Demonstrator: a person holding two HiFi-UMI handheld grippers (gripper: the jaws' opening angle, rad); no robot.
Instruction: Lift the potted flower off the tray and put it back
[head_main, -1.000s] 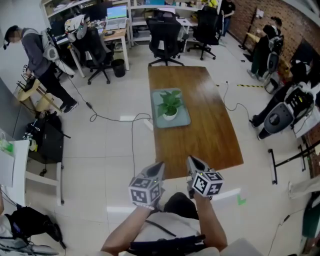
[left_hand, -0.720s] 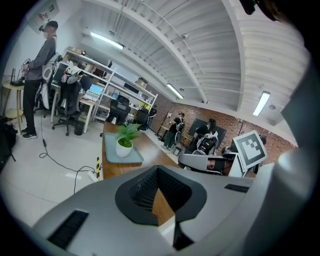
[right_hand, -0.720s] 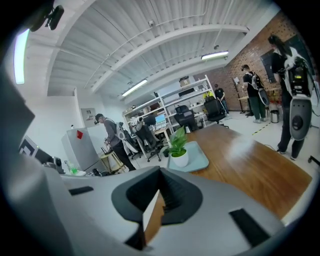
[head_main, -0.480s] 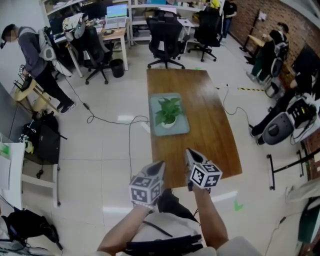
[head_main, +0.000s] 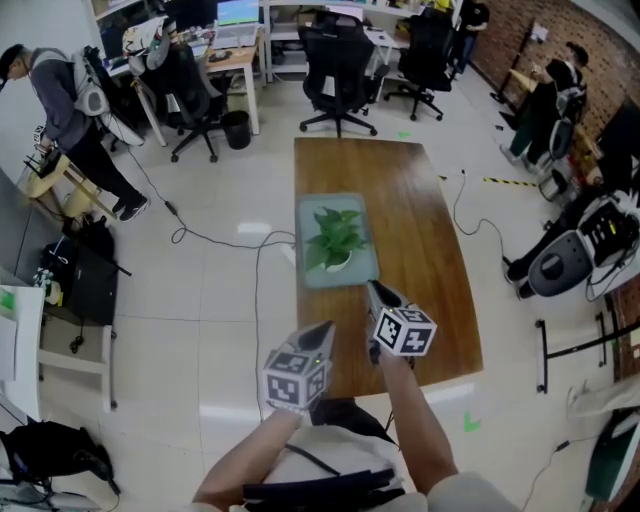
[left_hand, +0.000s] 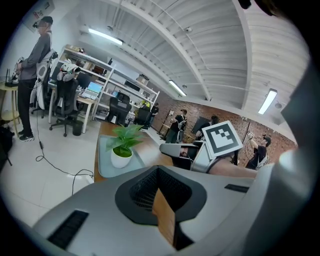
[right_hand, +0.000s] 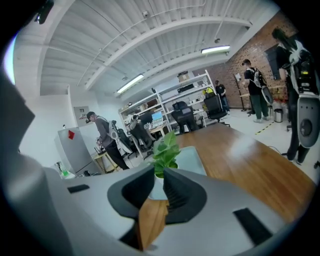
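Observation:
A green potted flower (head_main: 333, 232) in a white pot stands on a grey tray (head_main: 360, 270) in the middle of the long wooden table (head_main: 420, 250). My right gripper (head_main: 374, 291) hovers over the table just short of the tray's near edge. Its jaws are opening, with nothing between them. In the right gripper view the flower (right_hand: 166, 149) shows through the gap of the right gripper (right_hand: 161, 176). My left gripper (head_main: 322, 333) trails behind near the table's front edge, shut and empty. In the left gripper view the left gripper (left_hand: 159, 172) has the pot (left_hand: 121, 157) ahead to its left.
Office chairs (head_main: 338, 70) stand beyond the table's far end. A cable (head_main: 215, 240) runs over the floor to the left. People stand at the left (head_main: 70, 110) and the far right (head_main: 555, 100). Desks and shelves line the back wall.
Both grippers have moved forward over the table's near end toward the tray. The right one has gone further and leads the left. The flower and tray have not moved.

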